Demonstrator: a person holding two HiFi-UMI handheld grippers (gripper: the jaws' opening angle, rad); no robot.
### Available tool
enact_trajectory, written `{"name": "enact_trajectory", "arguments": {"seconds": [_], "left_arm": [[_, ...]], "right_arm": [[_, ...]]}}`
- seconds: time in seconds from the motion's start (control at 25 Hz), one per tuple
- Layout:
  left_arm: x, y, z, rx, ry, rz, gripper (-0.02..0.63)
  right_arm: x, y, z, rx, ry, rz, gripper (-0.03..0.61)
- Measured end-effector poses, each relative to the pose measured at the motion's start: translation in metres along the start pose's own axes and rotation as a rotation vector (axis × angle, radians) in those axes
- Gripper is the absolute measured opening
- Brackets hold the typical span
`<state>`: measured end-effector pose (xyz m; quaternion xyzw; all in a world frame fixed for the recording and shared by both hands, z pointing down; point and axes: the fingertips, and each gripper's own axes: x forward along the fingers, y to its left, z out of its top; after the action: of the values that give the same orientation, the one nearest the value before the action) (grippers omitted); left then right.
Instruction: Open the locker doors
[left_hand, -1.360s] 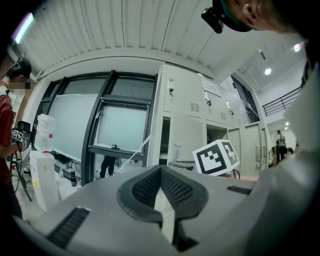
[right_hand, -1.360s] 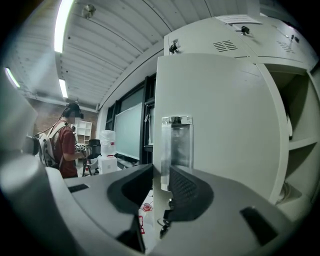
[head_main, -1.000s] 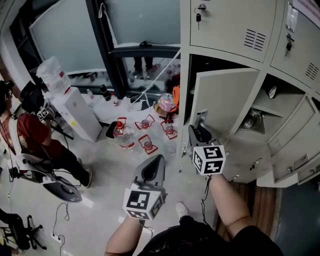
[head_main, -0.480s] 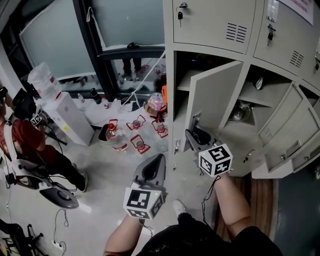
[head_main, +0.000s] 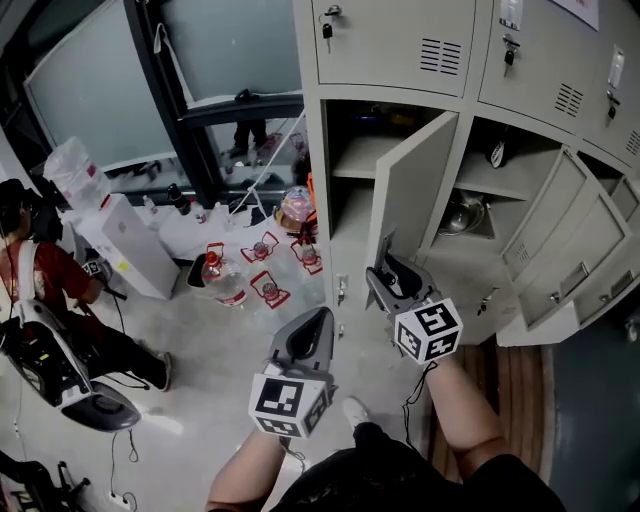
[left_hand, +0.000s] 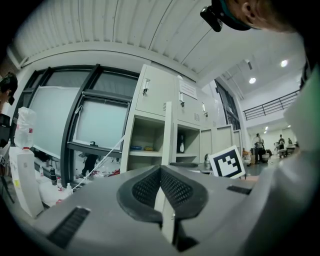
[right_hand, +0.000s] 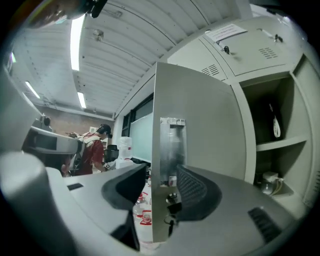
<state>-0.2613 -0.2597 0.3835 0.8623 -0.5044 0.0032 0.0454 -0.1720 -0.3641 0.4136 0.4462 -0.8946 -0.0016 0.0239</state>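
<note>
Right gripper (head_main: 386, 282) pinching locker door (head_main: 418, 190) by free upright edge — left gripper (head_main: 316, 322) hanging left of door, farther off, jaws pressed together.

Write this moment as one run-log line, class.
target: locker door | right gripper: clamped on door's free edge | left gripper: shut, empty | door: partly open

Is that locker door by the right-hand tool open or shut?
Open. The locker door stands swung well out, baring the shelf behind it, and its edge sits between the jaws of the right gripper.
</note>
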Motion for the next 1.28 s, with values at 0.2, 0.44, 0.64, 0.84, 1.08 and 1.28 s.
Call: {"name": "enact_trajectory", "arguments": {"seconds": [0.2, 0.44, 0.64, 0.84, 1.08, 1.28], "left_arm": [[-0.008, -0.006, -0.001, 0.005, 0.007, 0.000, 0.000], [-0.021, -0.006, 0.004, 0.018, -0.009, 0.021, 0.000], [-0.030, -0.010, 0.002, 0.004, 0.005, 0.026, 0.000], [-0.028, -0.027, 0.000, -0.016, -0.008, -0.003, 0.000], [-0.023, -0.057, -0.014, -0.039, 0.021, -0.065, 0.000], [-0.021, -0.082, -0.028, -0.061, 0.042, -0.108, 0.002]], "right_arm": [[0.003, 0.000, -0.011, -0.078, 0.022, -0.219, 0.270], [0.010, -0.009, -0.012, -0.113, 0.050, -0.351, 0.239], [-0.001, -0.009, -0.014, -0.120, 0.055, -0.334, 0.212], [-0.029, -0.014, -0.015, -0.119, 0.061, -0.323, 0.195], [-0.069, -0.027, -0.018, -0.116, 0.068, -0.345, 0.160], [-0.102, -0.048, -0.021, -0.101, 0.073, -0.390, 0.138]]}}
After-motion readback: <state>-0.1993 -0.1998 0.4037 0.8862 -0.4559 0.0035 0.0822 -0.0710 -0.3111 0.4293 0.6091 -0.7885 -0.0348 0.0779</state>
